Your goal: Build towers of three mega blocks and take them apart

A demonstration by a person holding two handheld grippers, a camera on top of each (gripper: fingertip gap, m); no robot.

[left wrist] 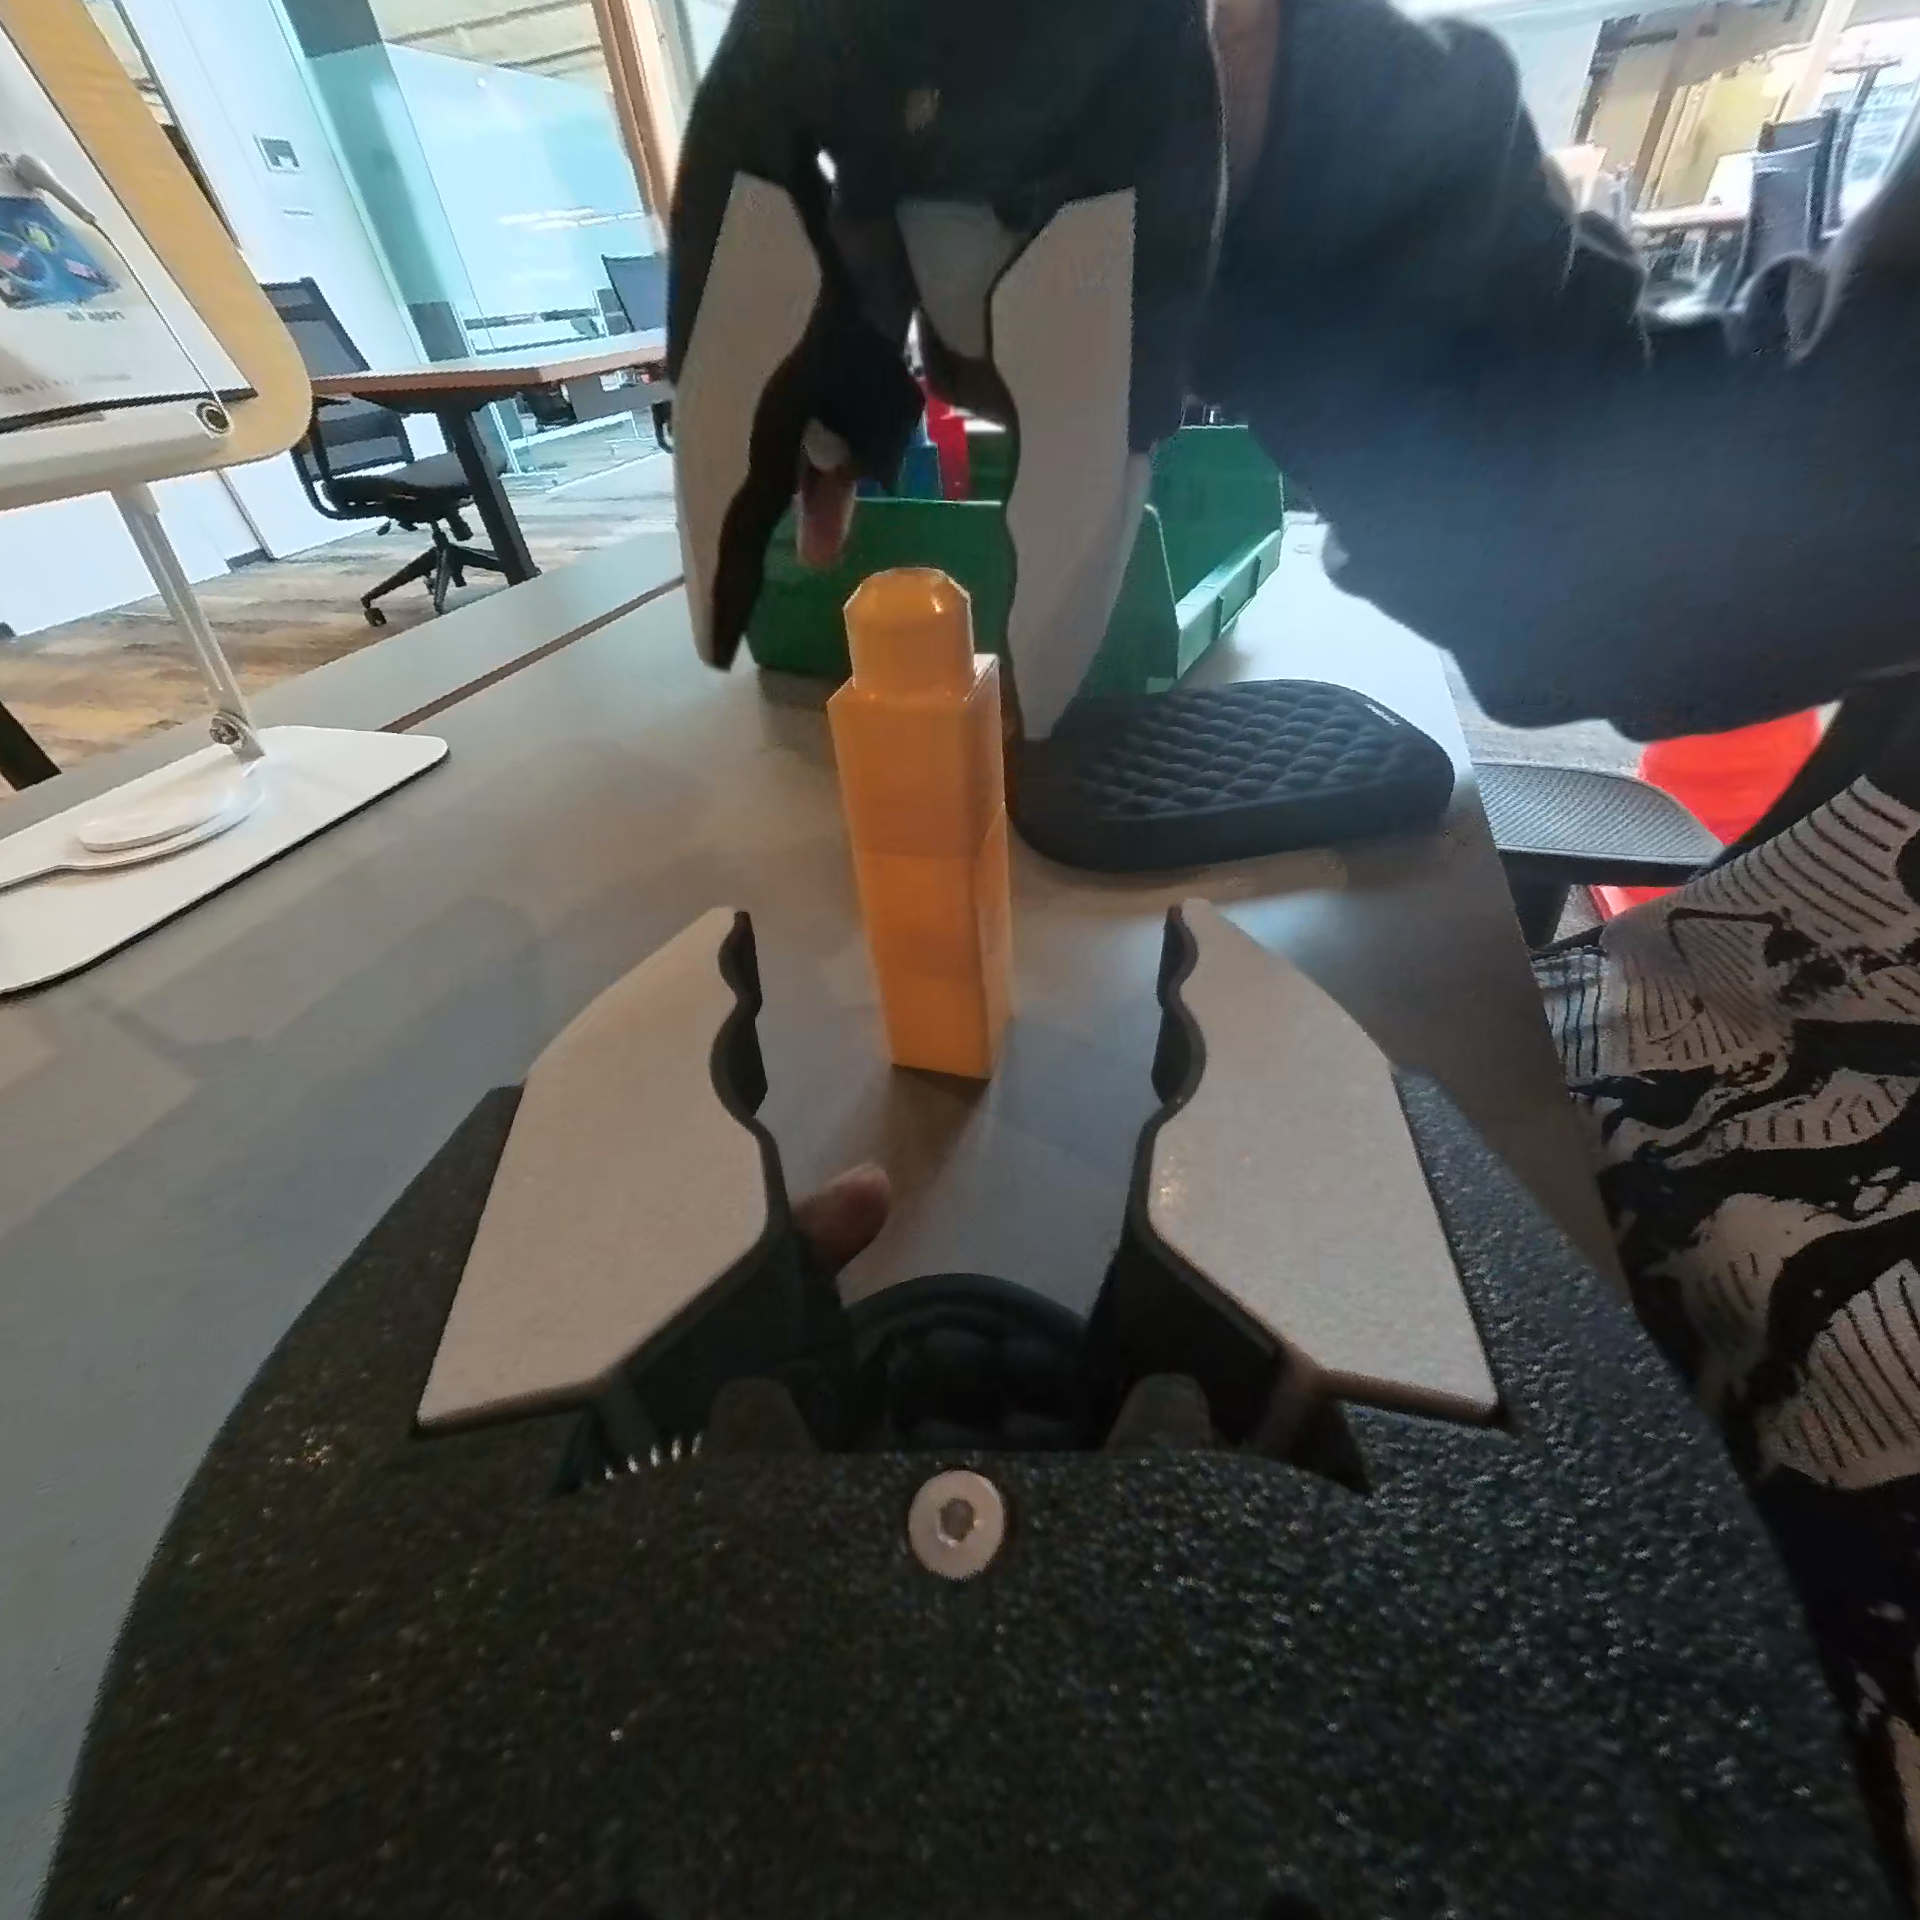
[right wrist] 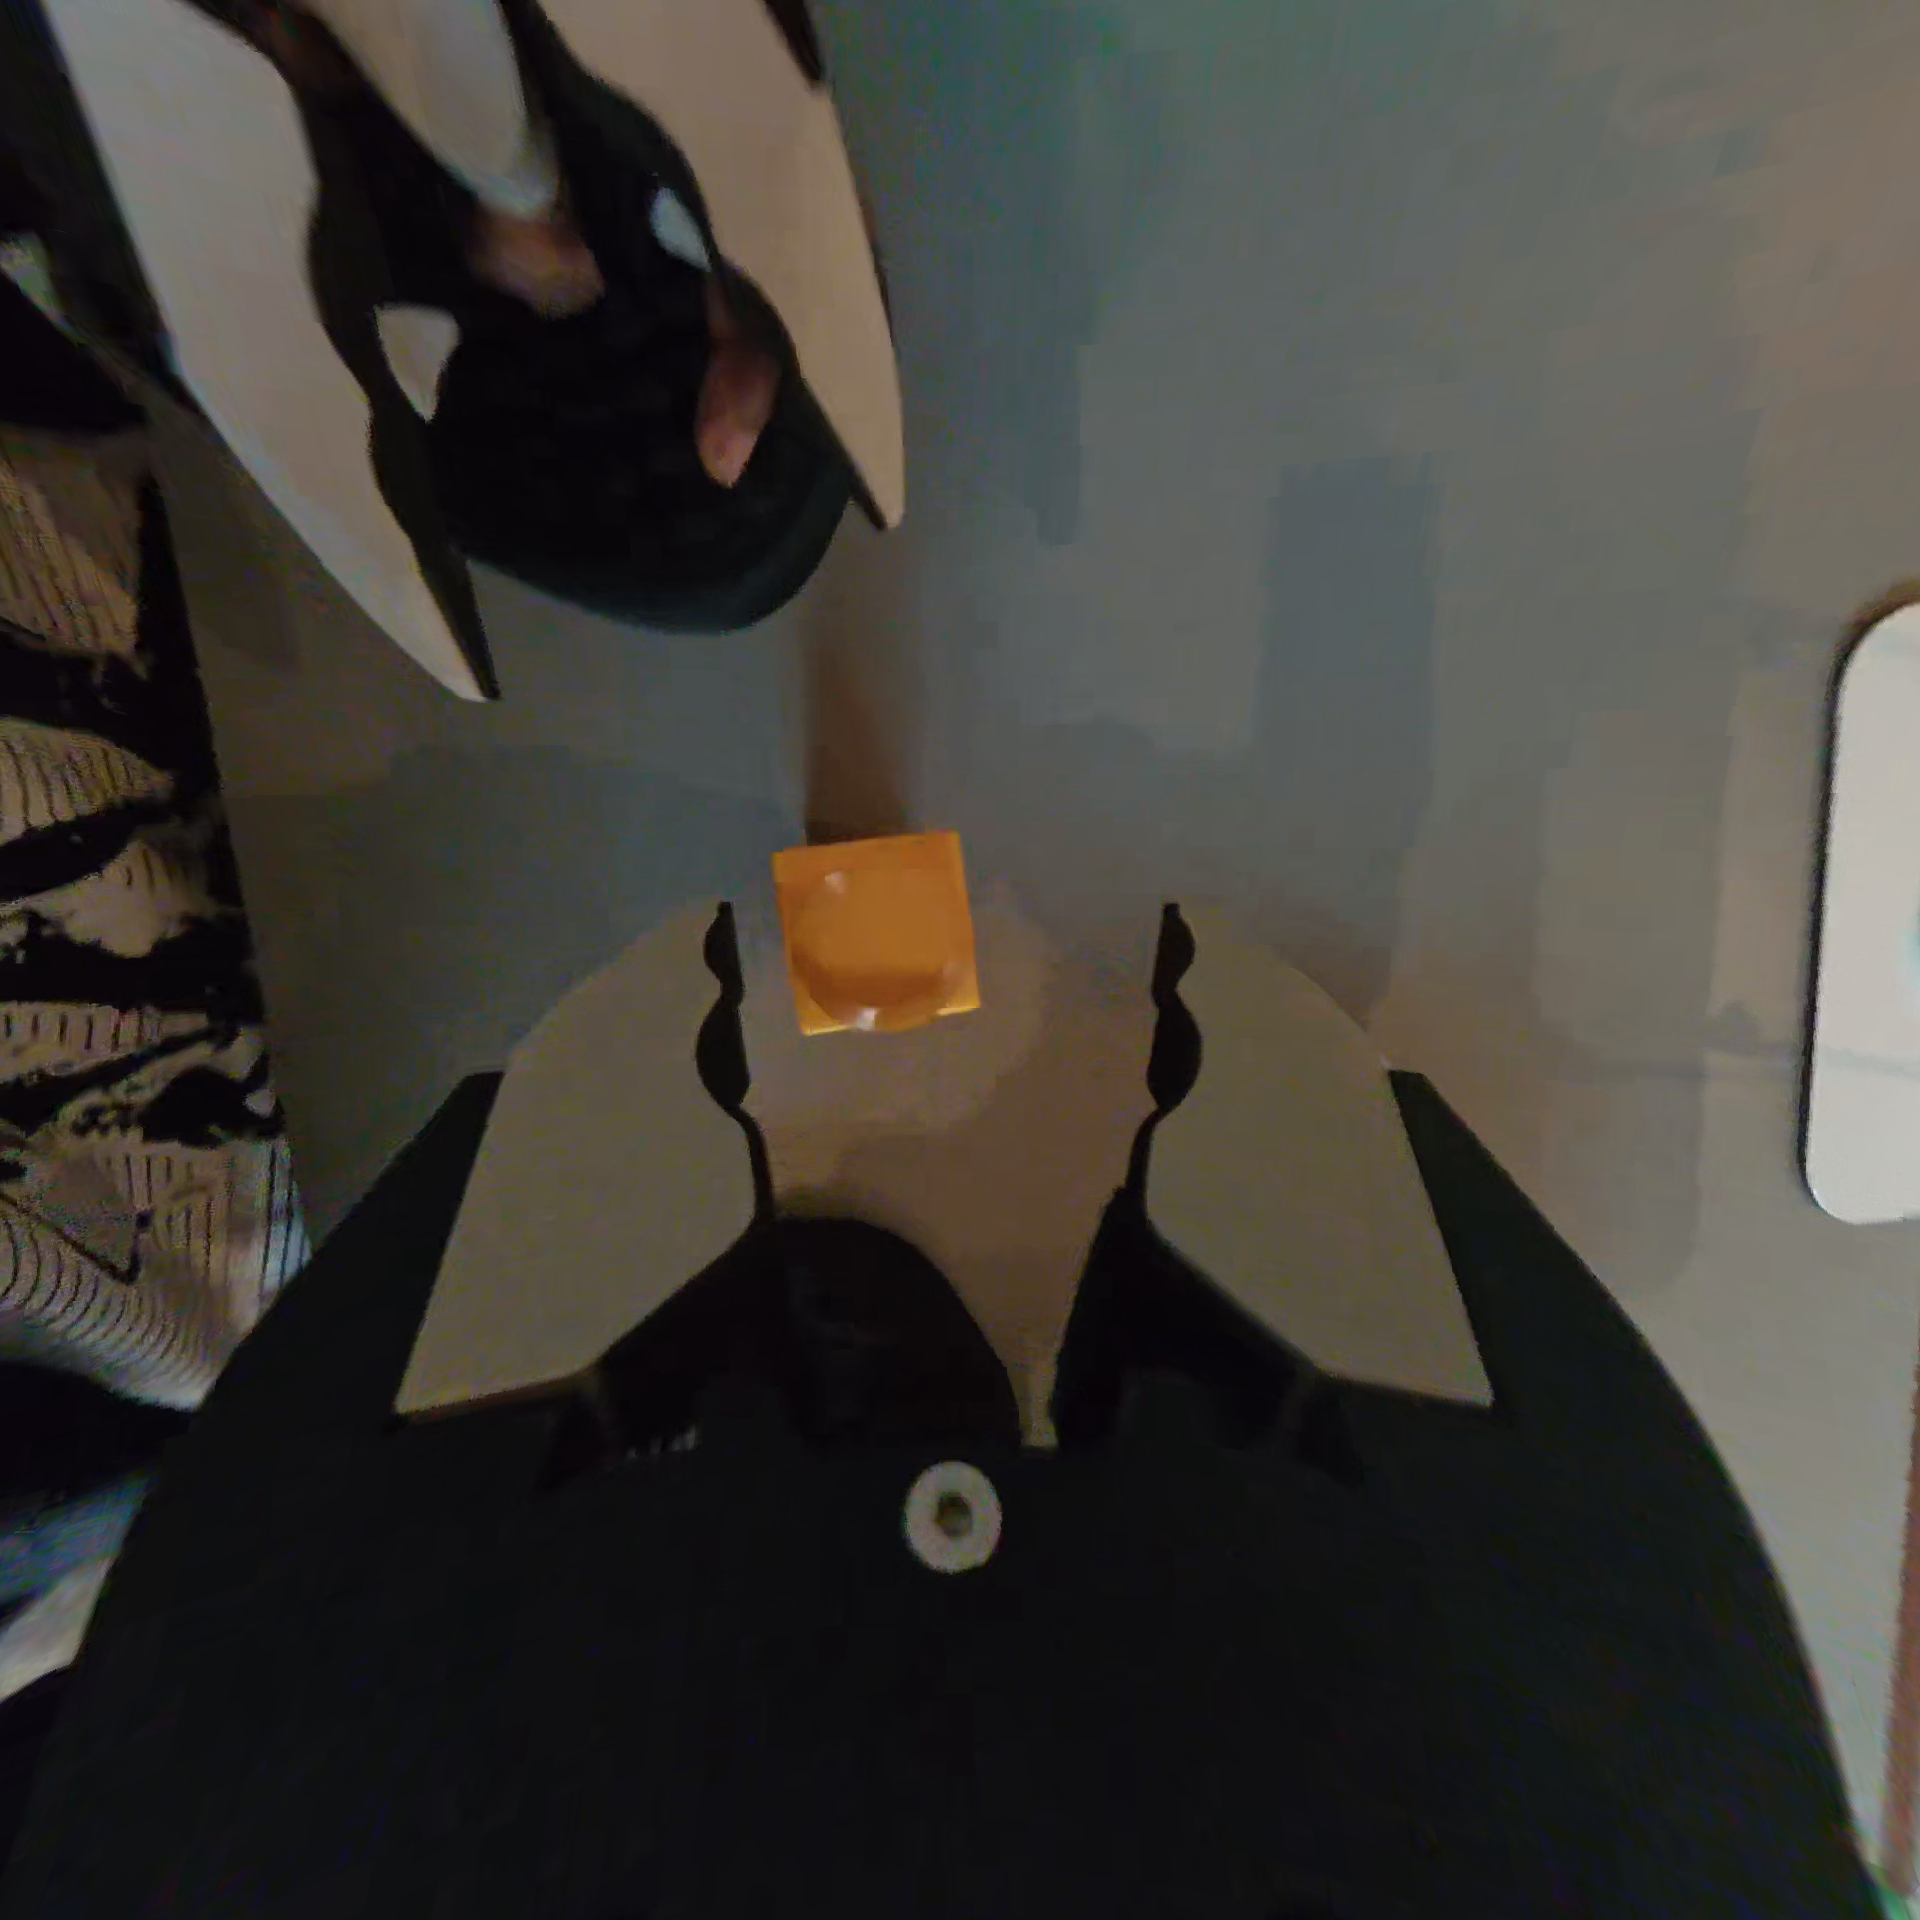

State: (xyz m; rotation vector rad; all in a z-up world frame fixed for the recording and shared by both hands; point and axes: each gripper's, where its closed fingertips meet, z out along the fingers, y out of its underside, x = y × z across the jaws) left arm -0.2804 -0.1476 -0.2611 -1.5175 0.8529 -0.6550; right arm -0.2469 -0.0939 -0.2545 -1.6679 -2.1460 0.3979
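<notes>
An orange tower (left wrist: 930, 862) of three stacked mega blocks stands upright on the grey table (left wrist: 436, 935). My left gripper (left wrist: 956, 920) is open and empty, level with the table, with the tower just ahead of its fingertips. My right gripper (left wrist: 862, 675) hangs open above and behind the tower, fingers pointing down on either side of the top stud. In the right wrist view I look straight down on the tower's top stud (right wrist: 875, 930), which sits between the tips of my open right gripper (right wrist: 945, 914). The left gripper (right wrist: 686, 613) shows at the upper left there.
A green bin (left wrist: 1195, 561) holding red and blue blocks stands behind the tower. A black padded rest (left wrist: 1236, 769) lies at the right. A white tablet stand (left wrist: 187, 790) is on the left of the table. A person's patterned clothing (left wrist: 1766, 1091) is at the right edge.
</notes>
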